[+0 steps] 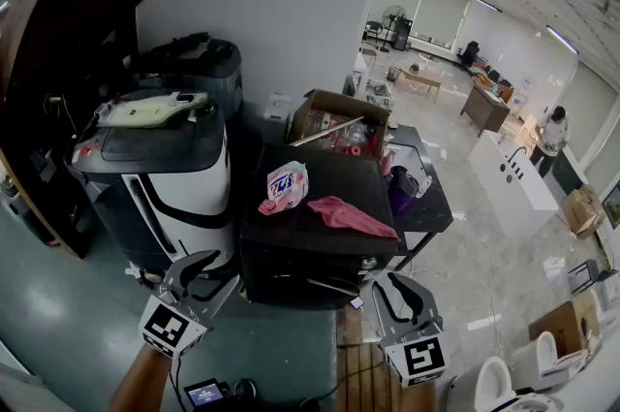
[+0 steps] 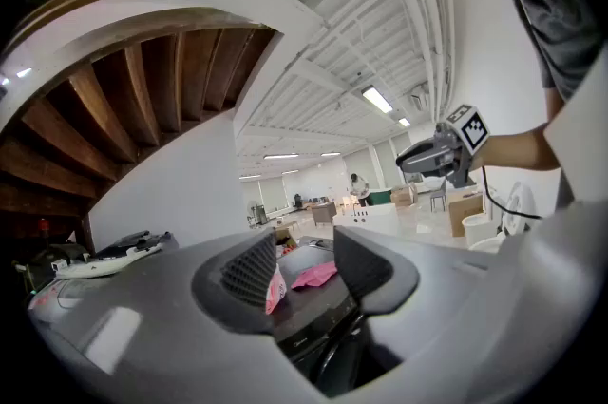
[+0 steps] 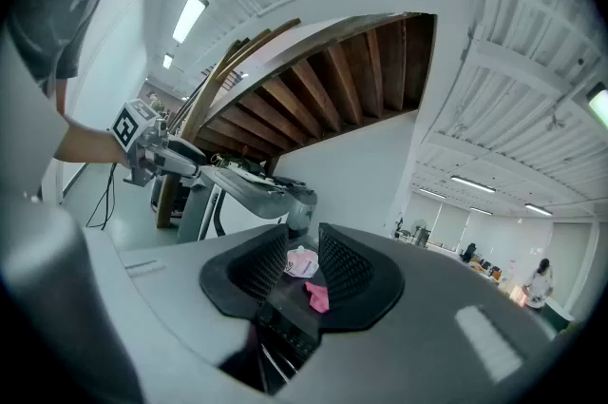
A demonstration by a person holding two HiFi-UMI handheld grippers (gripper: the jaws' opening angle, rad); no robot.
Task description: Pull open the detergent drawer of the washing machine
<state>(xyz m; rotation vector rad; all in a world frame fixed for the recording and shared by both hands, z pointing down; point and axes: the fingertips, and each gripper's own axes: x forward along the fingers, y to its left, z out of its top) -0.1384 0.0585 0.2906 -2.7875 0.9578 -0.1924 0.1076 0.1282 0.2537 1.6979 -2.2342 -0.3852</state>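
Observation:
The dark washing machine (image 1: 320, 250) stands in the middle of the head view, its front panel in shadow, so I cannot make out the detergent drawer. A pink cloth (image 1: 349, 214) and a pink-and-white detergent pouch (image 1: 286, 187) lie on its lid. My left gripper (image 1: 205, 272) hovers level before the machine's lower left corner, jaws shut on nothing. My right gripper (image 1: 402, 296) is held before the lower right corner, jaws close together and empty. Past the jaws, the left gripper view shows the machine's panel (image 2: 313, 321) and the right gripper view shows it too (image 3: 285, 326).
A white-and-black appliance (image 1: 174, 187) stands close to the machine's left. Behind are an open cardboard box (image 1: 339, 124) and a black side table (image 1: 421, 197). A small screen device (image 1: 205, 393) and cables lie on the floor near me; a white toilet (image 1: 494, 386) sits at the lower right.

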